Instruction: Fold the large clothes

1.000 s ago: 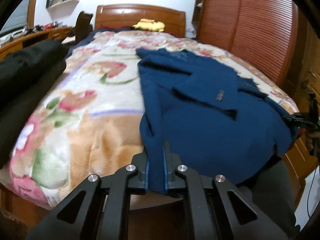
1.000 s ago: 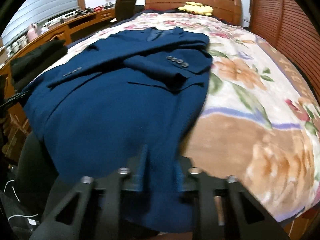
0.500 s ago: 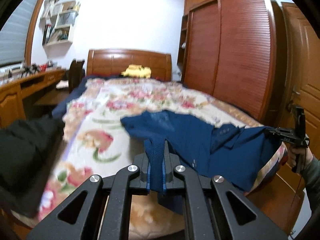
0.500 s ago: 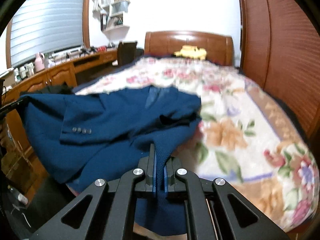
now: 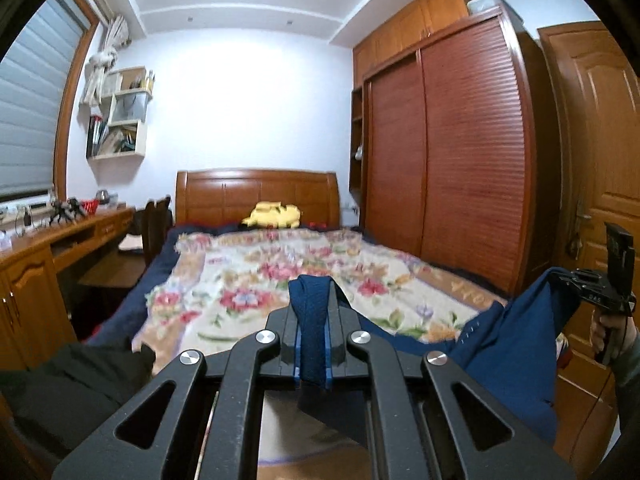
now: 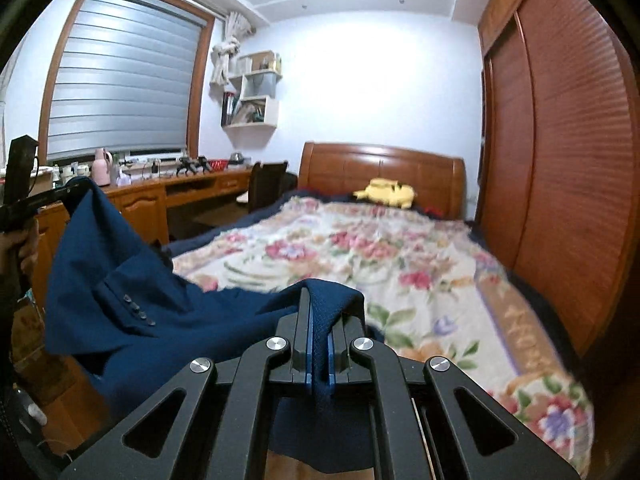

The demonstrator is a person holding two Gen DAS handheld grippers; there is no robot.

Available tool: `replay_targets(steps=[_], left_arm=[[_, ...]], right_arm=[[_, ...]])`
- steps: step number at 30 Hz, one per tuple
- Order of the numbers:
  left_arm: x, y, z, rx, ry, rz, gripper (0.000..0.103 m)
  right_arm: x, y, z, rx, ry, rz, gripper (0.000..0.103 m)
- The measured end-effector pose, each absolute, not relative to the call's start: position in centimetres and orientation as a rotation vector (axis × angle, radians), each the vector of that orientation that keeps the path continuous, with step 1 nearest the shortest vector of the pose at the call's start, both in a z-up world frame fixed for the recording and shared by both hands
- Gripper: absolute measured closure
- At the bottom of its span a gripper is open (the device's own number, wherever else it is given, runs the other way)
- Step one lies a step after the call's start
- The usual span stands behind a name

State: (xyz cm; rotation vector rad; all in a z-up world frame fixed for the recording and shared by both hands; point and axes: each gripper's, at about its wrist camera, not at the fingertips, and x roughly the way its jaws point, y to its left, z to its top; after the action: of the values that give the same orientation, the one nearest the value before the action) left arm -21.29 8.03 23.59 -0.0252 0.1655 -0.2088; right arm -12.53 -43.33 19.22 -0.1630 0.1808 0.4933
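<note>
A navy blue suit jacket hangs in the air between my two grippers, off the foot of the bed. My left gripper is shut on a bunched fold of its hem. My right gripper is shut on another fold of the jacket. A sleeve with several cuff buttons droops at the left of the right wrist view. Each gripper shows in the other's view, the right one at the far right, the left one at the far left.
The bed has a floral blanket and a wooden headboard with a yellow plush toy. A dark garment lies at the bed's near left corner. A desk stands left, a wardrobe right.
Both grippers have risen and tilted up, lifting the jacket off the blanket. It lay flat a second ago and now hangs stretched between them.
</note>
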Motion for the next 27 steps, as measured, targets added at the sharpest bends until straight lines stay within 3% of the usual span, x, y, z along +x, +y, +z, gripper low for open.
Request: replay_targets(steps=[9, 20, 27], left_arm=[[-21.4, 9.5, 24.5, -0.04, 0.14, -0.192, 0.095], [-9.1, 10.5, 14.2, -0.047, 0.442, -0.054, 0.095], [-5.3, 11.2, 10.0, -0.07, 0.552, -0.025, 0.095]], right_arm=[[-17.4, -46.3, 22.3, -0.154, 0.095, 0.473, 0.099], [-5.6, -37.5, 15.1, -0.198, 0.36, 0.421, 0.099], [-1.2, -34.0, 10.6, -0.228, 0.476, 0.359, 0.098]])
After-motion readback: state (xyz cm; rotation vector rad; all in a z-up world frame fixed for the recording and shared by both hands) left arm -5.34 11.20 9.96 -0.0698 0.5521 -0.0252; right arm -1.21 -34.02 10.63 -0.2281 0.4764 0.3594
